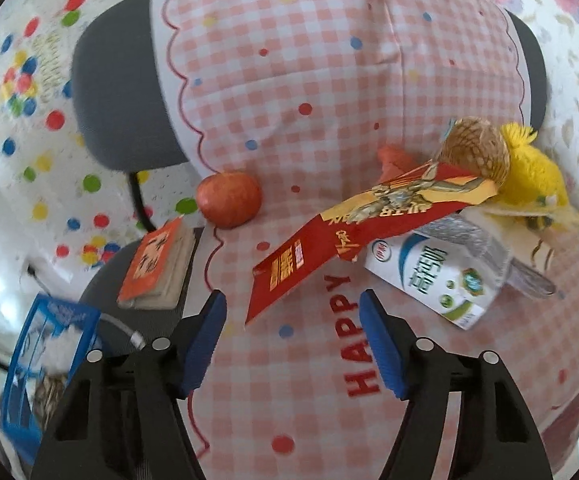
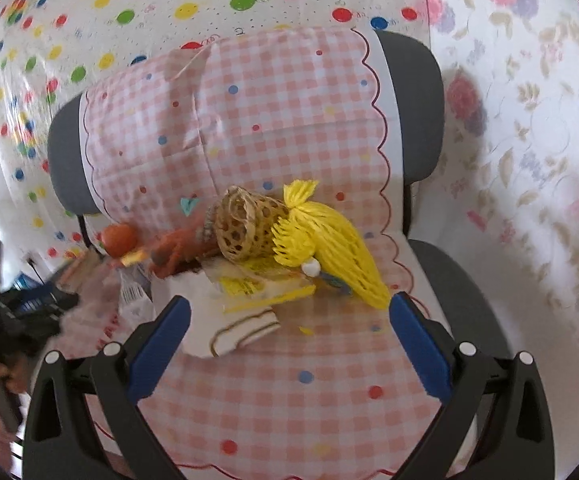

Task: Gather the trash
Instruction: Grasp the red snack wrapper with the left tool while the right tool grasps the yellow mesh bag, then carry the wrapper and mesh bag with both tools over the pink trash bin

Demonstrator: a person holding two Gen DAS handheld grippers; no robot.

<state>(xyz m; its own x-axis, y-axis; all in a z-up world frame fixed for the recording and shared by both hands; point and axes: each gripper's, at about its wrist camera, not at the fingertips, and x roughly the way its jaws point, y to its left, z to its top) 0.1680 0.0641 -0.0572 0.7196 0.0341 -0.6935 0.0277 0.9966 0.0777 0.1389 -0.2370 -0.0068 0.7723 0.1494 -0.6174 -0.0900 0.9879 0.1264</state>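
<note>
A pile of trash lies on a chair seat covered with a pink checked cloth (image 1: 309, 80). In the left wrist view I see a red and gold snack wrapper (image 1: 329, 240), a white milk carton (image 1: 437, 276), a yellow foam fruit net (image 1: 529, 176) and a brown woven net (image 1: 477, 152). My left gripper (image 1: 292, 312) is open, just short of the wrapper's near end. In the right wrist view the yellow net (image 2: 329, 248), the woven net (image 2: 245, 228) and a white crumpled paper (image 2: 229, 328) lie ahead. My right gripper (image 2: 289, 320) is open, close above the paper.
A red apple (image 1: 229, 200) sits at the seat's left edge, and it shows in the right wrist view (image 2: 119, 240). An orange booklet (image 1: 157, 268) lies beside it. A blue bin (image 1: 45, 372) stands lower left. The grey chair back (image 2: 413, 112) rises behind.
</note>
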